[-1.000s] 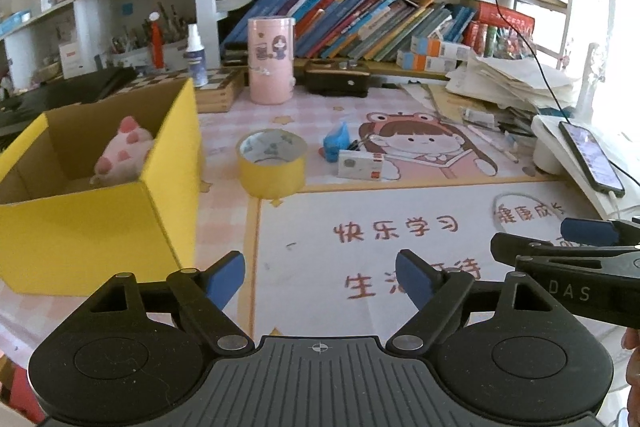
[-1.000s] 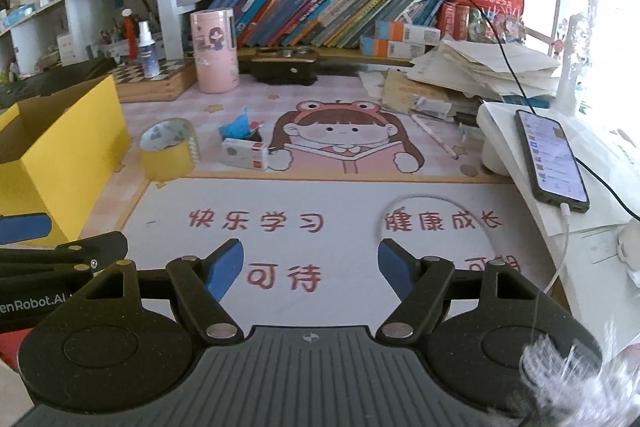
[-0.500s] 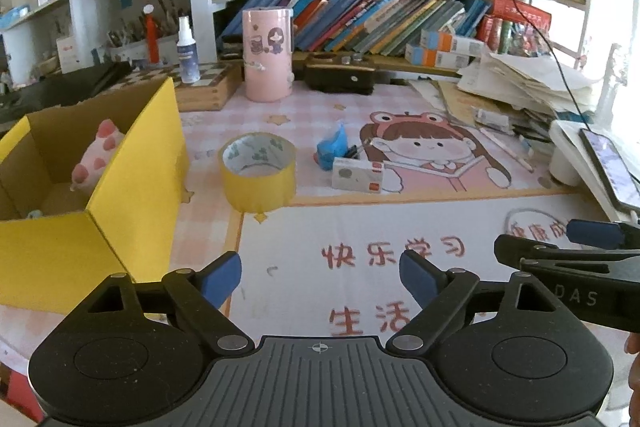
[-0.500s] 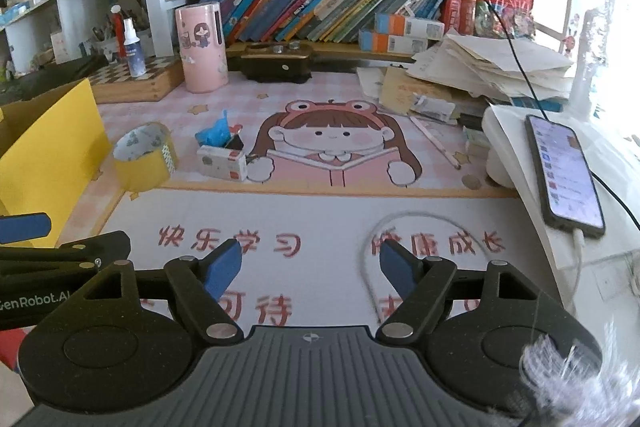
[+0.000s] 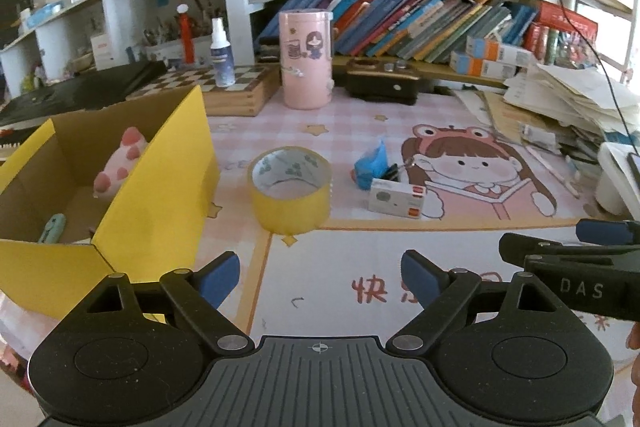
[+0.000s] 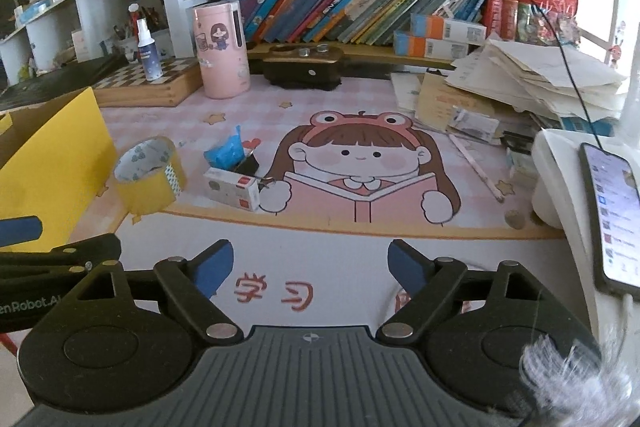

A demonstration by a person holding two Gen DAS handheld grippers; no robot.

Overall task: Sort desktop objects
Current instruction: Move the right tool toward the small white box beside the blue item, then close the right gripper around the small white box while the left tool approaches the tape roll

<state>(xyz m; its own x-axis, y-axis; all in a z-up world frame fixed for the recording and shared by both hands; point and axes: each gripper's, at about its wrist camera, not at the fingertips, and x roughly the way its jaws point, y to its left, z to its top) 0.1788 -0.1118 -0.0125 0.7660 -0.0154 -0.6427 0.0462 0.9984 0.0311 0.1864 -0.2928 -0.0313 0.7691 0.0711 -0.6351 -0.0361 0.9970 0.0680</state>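
Left gripper (image 5: 320, 277) and right gripper (image 6: 310, 265): jaws wide apart, just been opening, nothing between them; yellow tape roll (image 5: 291, 195) stands beside yellow box (image 5: 152, 187).

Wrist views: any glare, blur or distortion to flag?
Left wrist: shelves bow from fisheye, right edge blown out by window light, tape roll sharp. Right wrist: same bowing, window glare at right, phone screen readable, pale fuzzy blur at lower right corner.

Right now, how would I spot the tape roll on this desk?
Find the open yellow box on the desk's left side. Just right of it, standing on the pink mat, is the tape roll. It is a wide yellow ring, unlike the white carton and blue wrapper further right.
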